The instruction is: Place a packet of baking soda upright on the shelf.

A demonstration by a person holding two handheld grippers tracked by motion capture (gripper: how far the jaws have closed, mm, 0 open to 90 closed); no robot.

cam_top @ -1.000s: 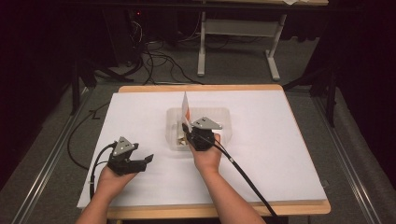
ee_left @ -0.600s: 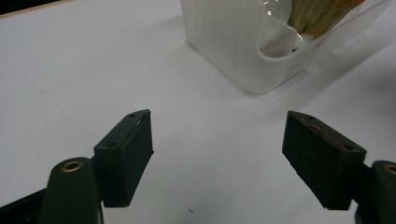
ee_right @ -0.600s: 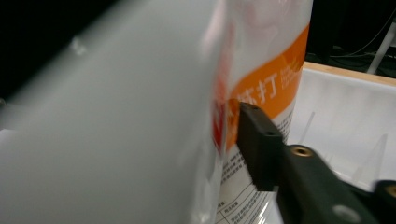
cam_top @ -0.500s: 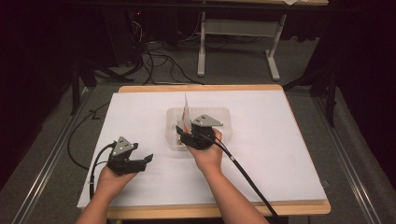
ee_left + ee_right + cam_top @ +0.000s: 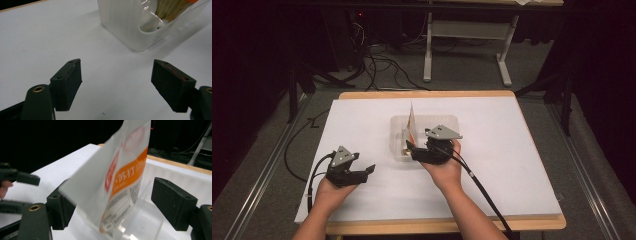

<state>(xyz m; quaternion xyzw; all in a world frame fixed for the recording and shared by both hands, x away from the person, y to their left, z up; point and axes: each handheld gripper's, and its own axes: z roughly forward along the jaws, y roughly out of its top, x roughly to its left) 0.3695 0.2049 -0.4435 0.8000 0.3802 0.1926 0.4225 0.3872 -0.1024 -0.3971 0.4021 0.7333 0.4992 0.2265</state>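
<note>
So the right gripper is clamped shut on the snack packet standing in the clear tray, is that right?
Not quite. The right gripper is open: in the right gripper view its jaws stand apart, just opened, with the packet between them, standing in the tray.

White-and-orange packet (image 5: 120, 182), translucent white tray (image 5: 398, 131), black tongs (image 5: 412, 148), white tabletop (image 5: 512, 150)

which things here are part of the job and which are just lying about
Part of the job: snack packet standing in the clear plastic tray; right gripper, jaws just opened around the packet.

Lying about: left gripper, open and idle; floor cables; table frame.
</note>
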